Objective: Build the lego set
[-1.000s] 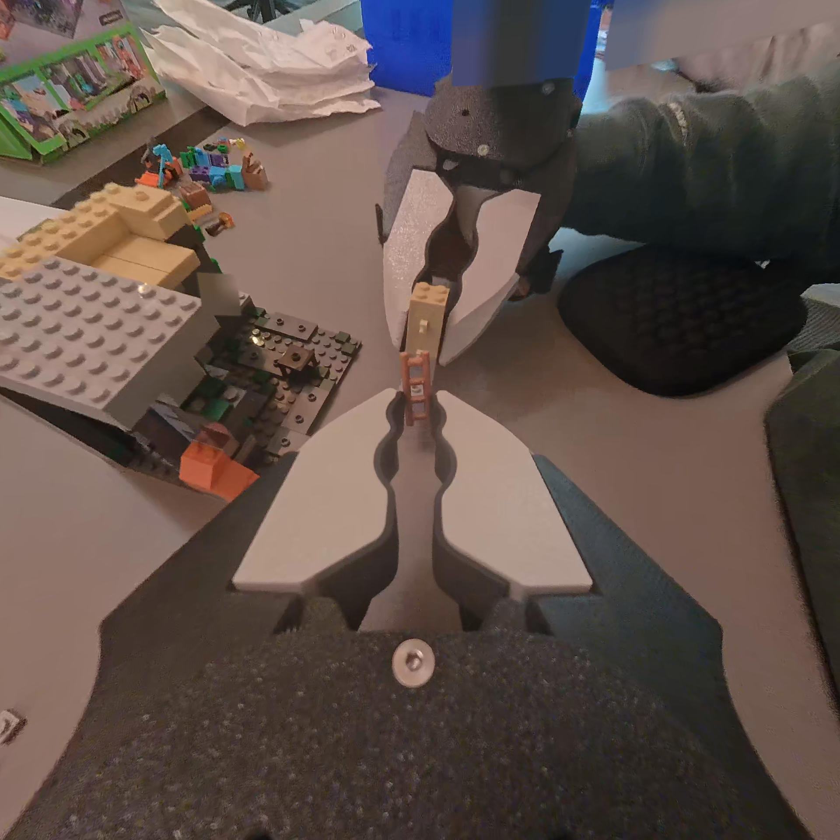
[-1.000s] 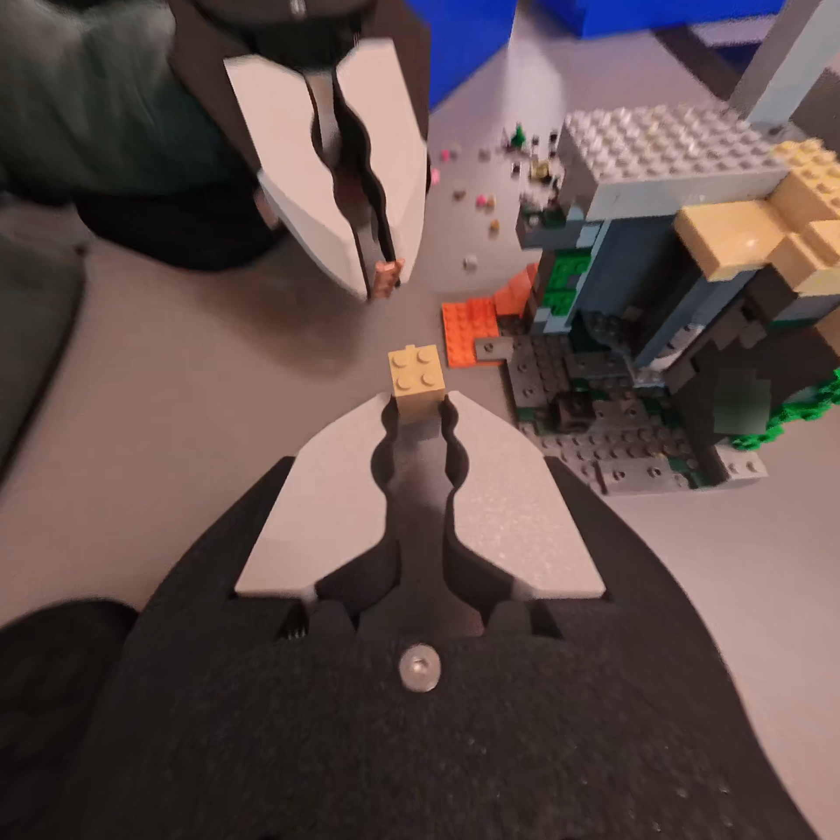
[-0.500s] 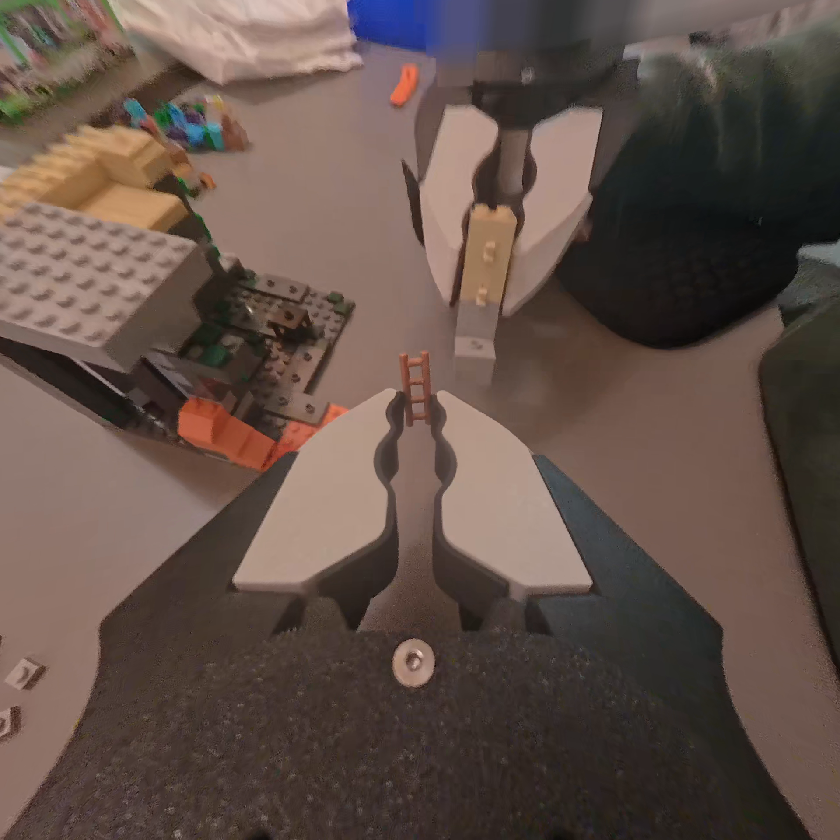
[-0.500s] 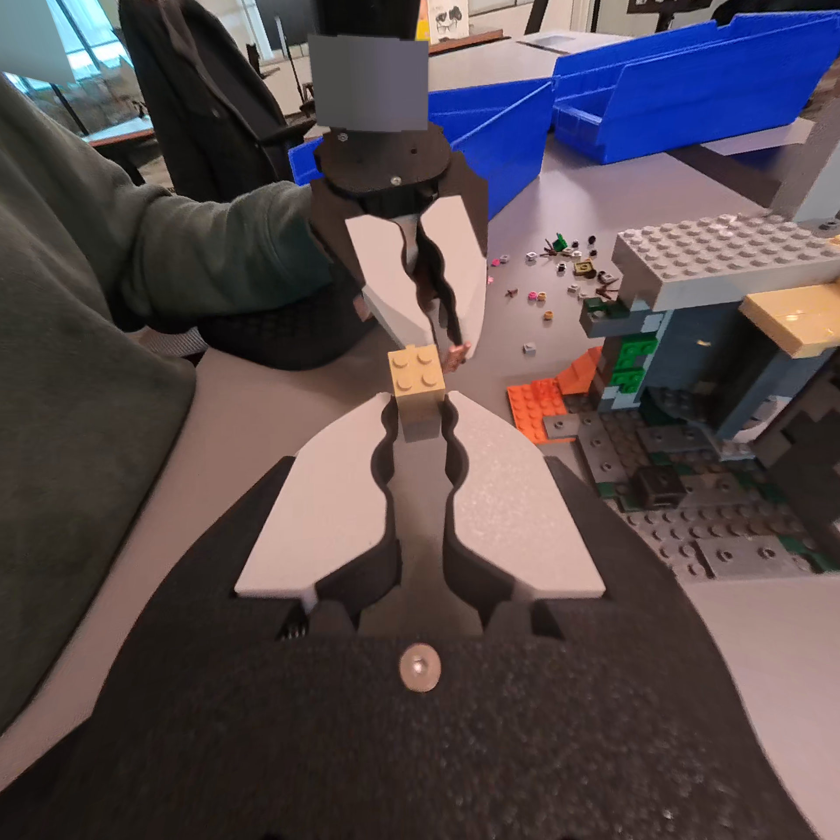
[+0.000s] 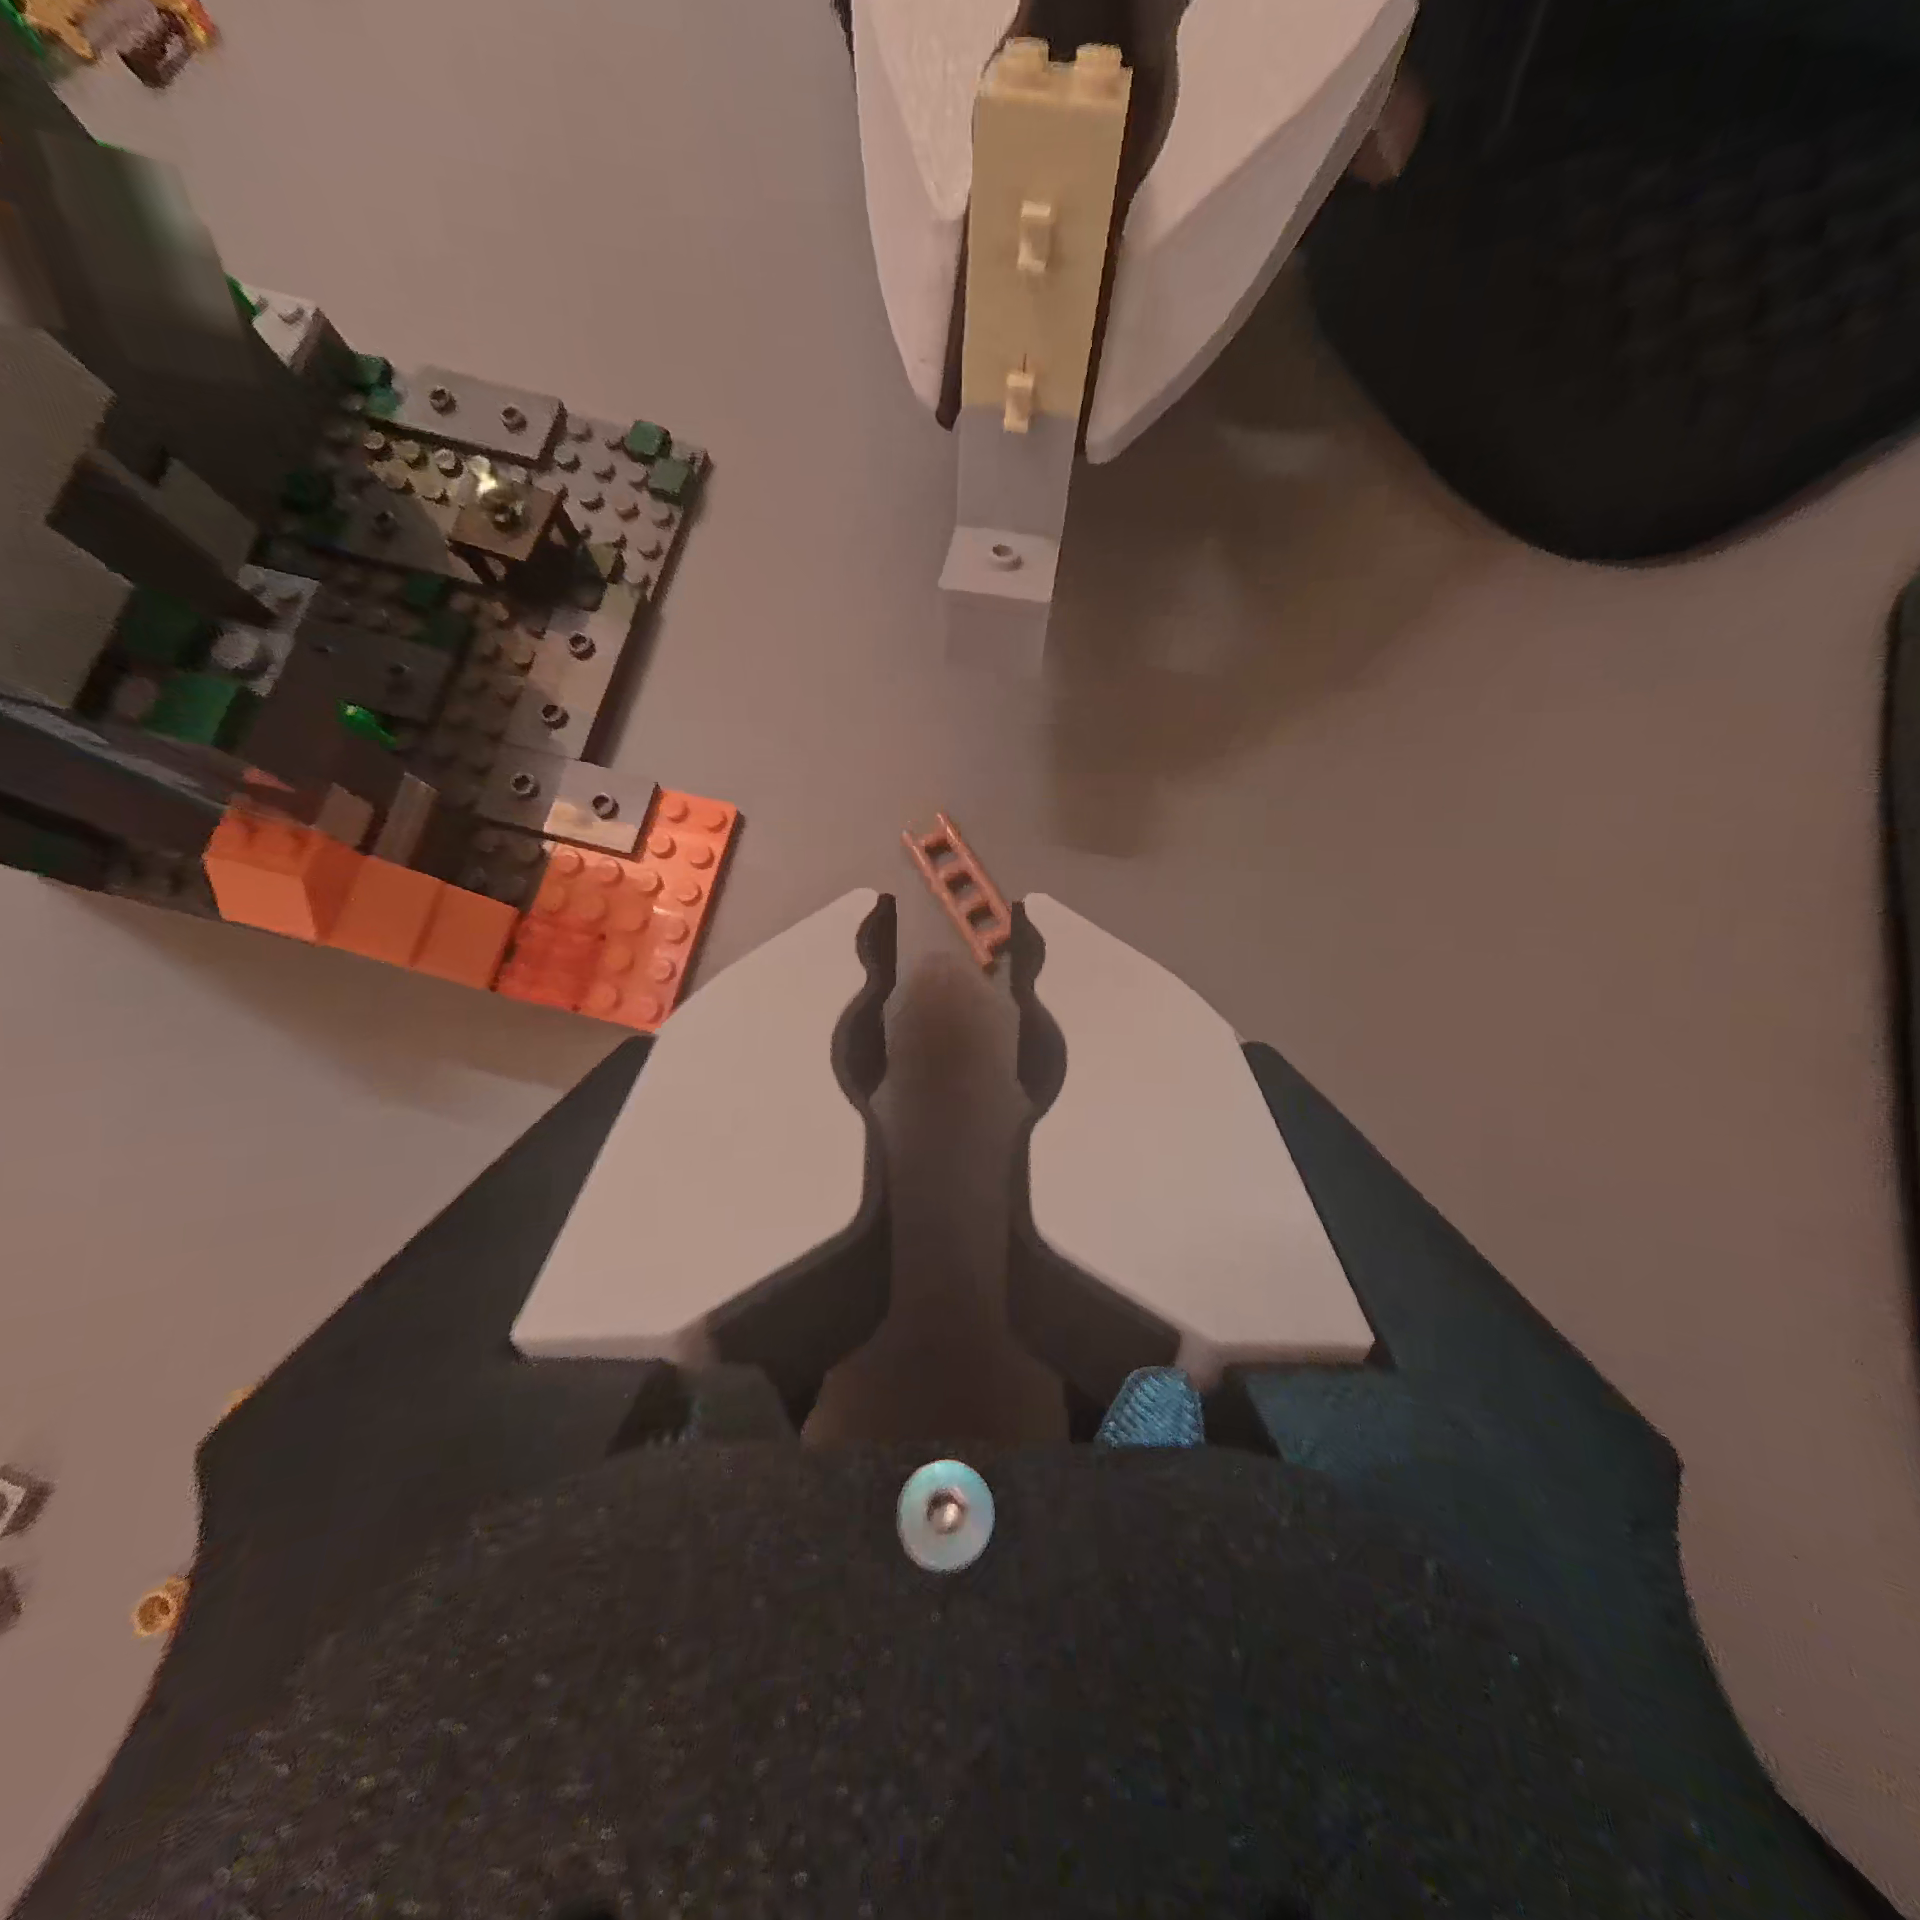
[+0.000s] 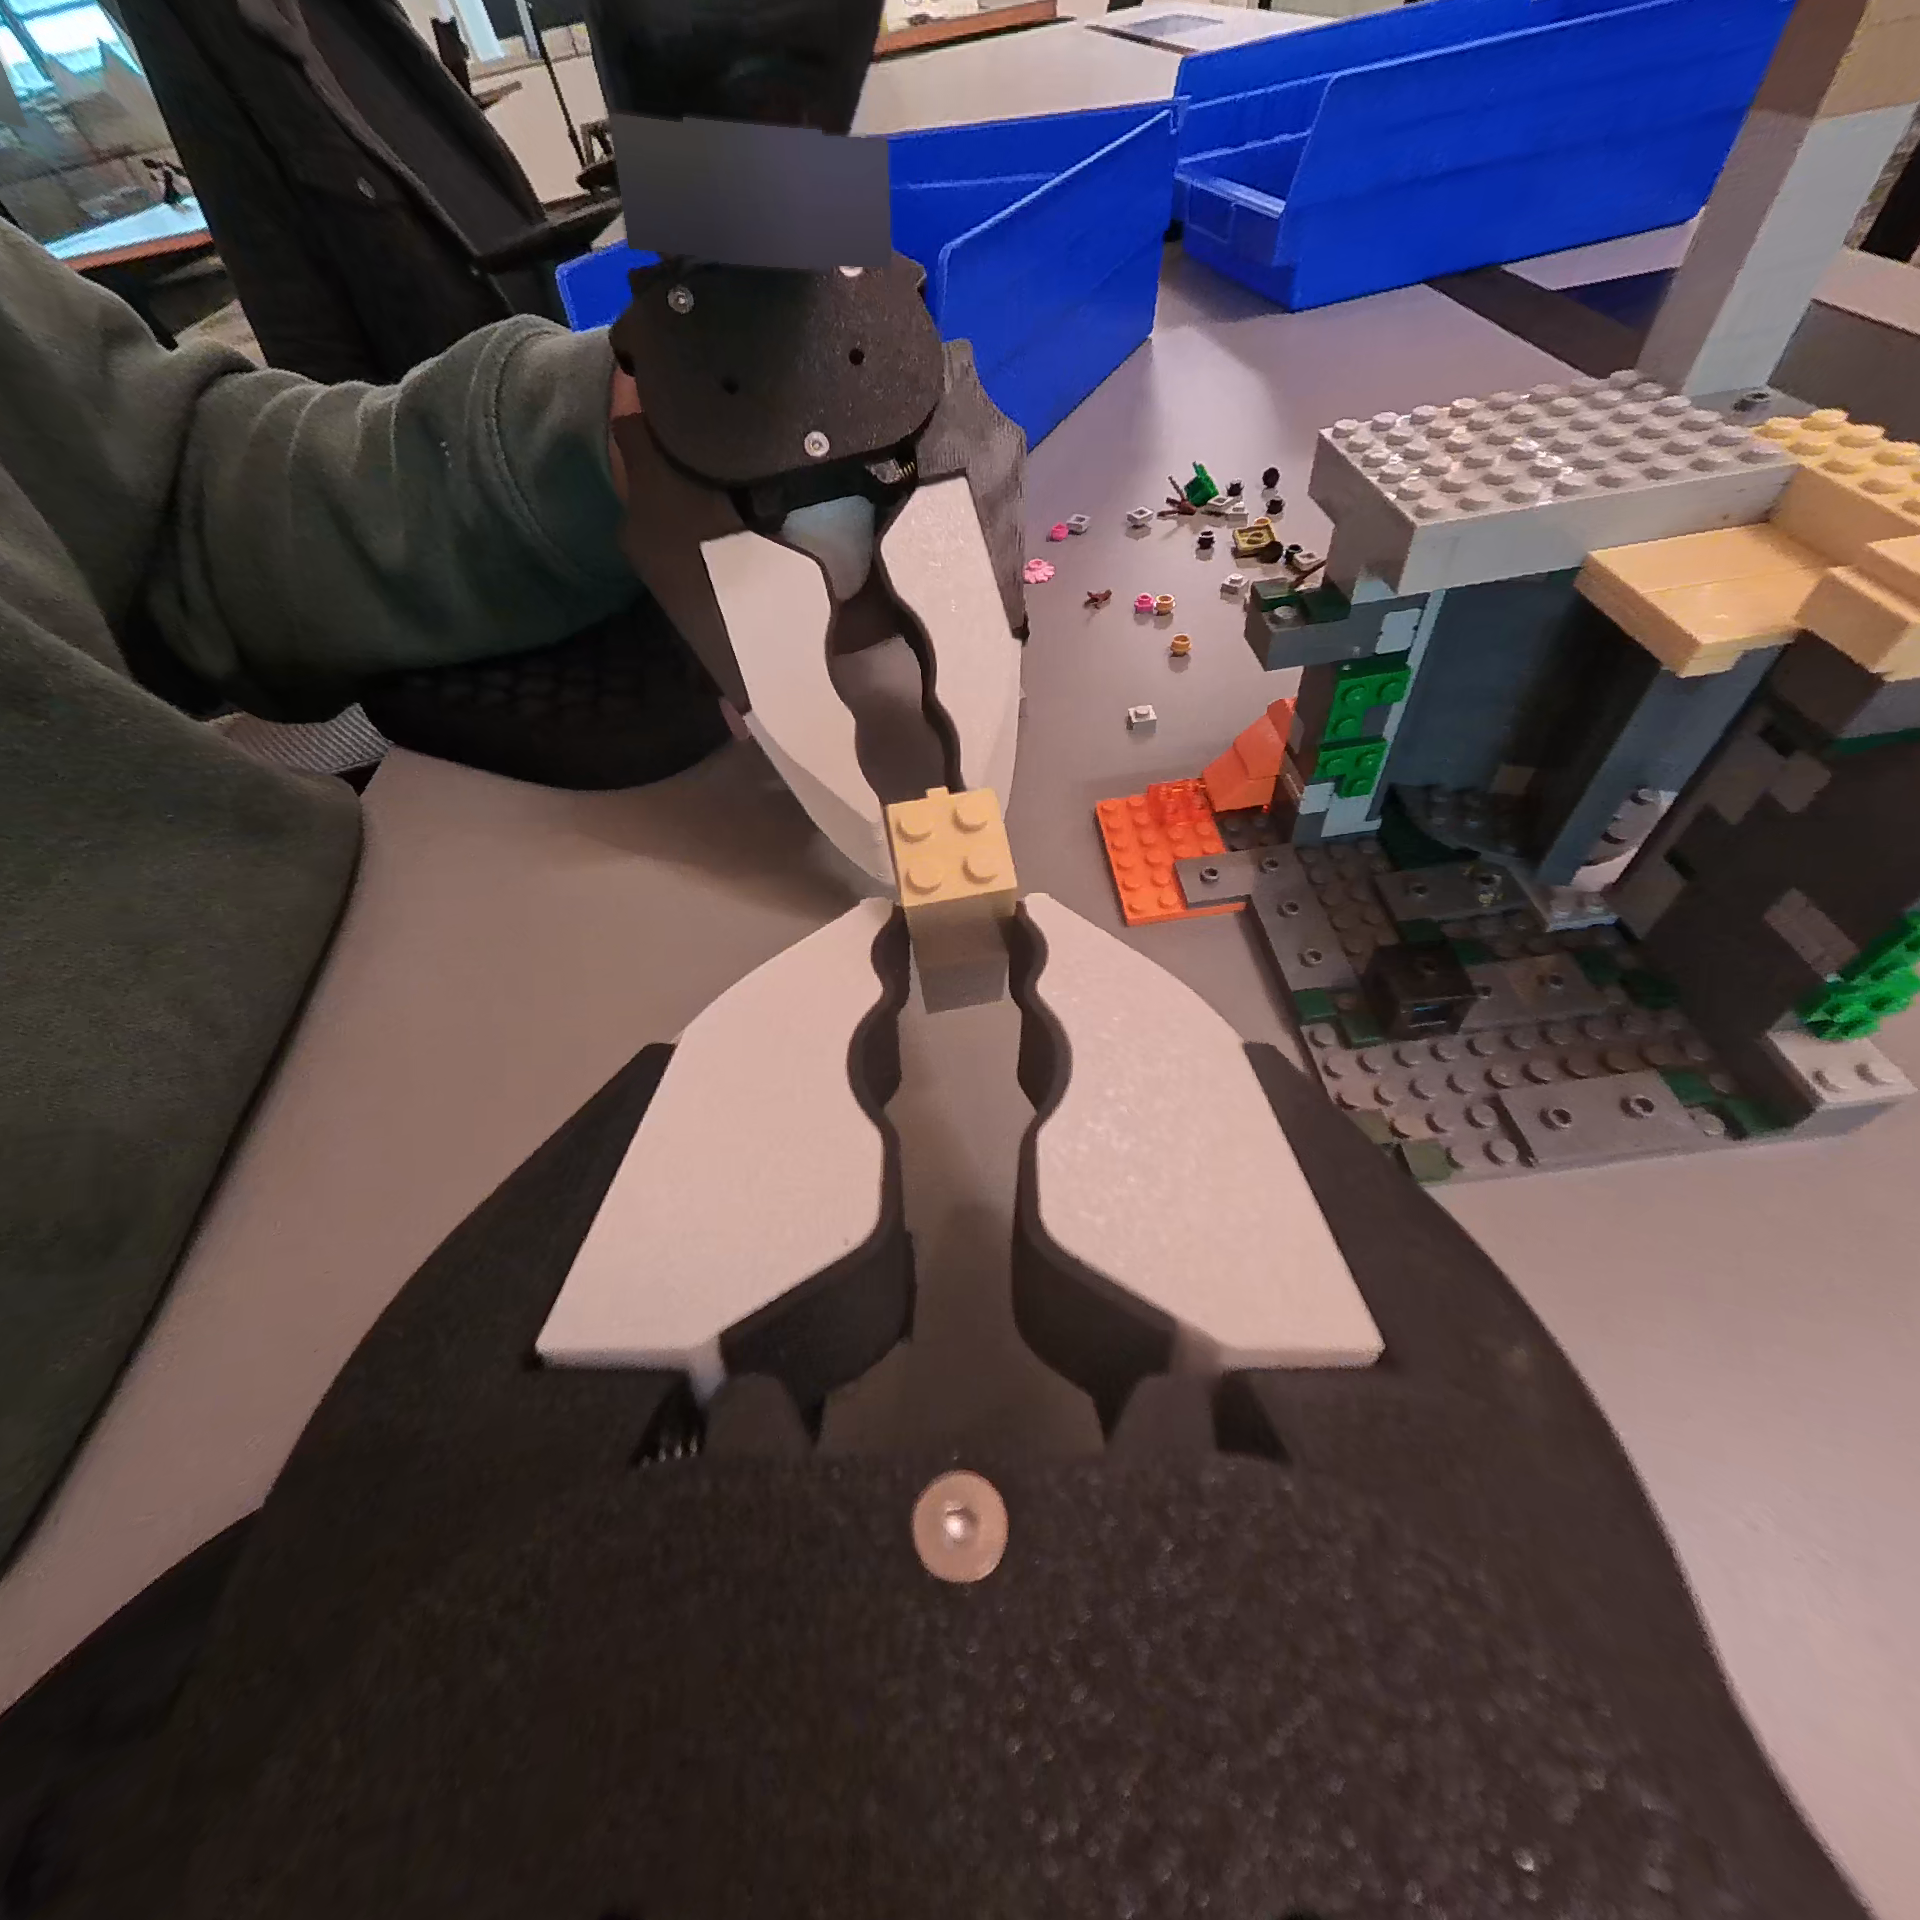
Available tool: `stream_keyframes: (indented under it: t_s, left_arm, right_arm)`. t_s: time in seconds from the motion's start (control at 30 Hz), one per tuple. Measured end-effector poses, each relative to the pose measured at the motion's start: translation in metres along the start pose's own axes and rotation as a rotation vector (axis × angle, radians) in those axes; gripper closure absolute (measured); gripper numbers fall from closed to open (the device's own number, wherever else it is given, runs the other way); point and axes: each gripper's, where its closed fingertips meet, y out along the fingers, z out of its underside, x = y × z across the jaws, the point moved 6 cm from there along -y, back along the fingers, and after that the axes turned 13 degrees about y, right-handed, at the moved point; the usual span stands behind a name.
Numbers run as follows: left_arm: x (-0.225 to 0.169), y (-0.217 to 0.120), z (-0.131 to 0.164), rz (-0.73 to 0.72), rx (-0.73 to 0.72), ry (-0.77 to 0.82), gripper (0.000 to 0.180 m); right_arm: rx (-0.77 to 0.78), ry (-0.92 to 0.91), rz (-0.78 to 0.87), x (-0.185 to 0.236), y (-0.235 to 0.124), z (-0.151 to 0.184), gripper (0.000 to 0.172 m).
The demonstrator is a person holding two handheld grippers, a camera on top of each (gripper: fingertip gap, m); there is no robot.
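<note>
Two sets of tongs face each other over a smooth grey desk (image 6: 520, 935). The right tongs (image 6: 956, 914) pinch a tall block post (image 6: 956, 862) — tan on top, grey lower down — and both pads press on its sides. The left tongs (image 5: 951, 914) are spread apart. A little brown ladder (image 5: 958, 894) leans on one pad only, with a gap on the other side.

Beside them on the desk stands a big block building (image 6: 1558, 727) with a grey studded roof, tan pieces, green bits and an orange plate (image 6: 1164, 852) at its foot. Tiny loose pieces (image 6: 1205, 540) lie scattered behind it. Farther back sit blue bins (image 6: 1455, 187) — open plastic ones. A person's green sleeve (image 6: 312, 499) reaches in, and a dark round cushion (image 5: 1610, 312) rests on the desk. Other desks and a bright window (image 6: 62, 104) show far back in the room.
</note>
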Motion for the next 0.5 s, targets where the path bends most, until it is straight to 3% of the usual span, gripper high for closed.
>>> stream_keyframes:
  t_s: [0.03, 0.23, 0.4, 0.5]
  left_arm:
    - [0.000, -0.002, -0.003, 0.001, -0.032, -0.002, 0.159]
    - [-0.003, -0.010, -0.035, -0.011, -0.339, -0.012, 0.149]
    - [-0.007, -0.013, -0.050, -0.038, -0.437, 0.014, 0.163]
    - [-0.007, -0.014, -0.049, -0.034, -0.401, 0.034, 0.163]
  right_arm:
    - [-0.003, 0.000, -0.001, 0.000, 0.000, 0.000, 0.154]
    - [-0.101, 0.012, -0.068, 0.011, 0.001, -0.012, 0.154]
    - [-0.192, 0.017, -0.134, 0.021, 0.000, -0.022, 0.154]
    - [-0.160, 0.023, -0.141, 0.019, 0.000, -0.018, 0.154]
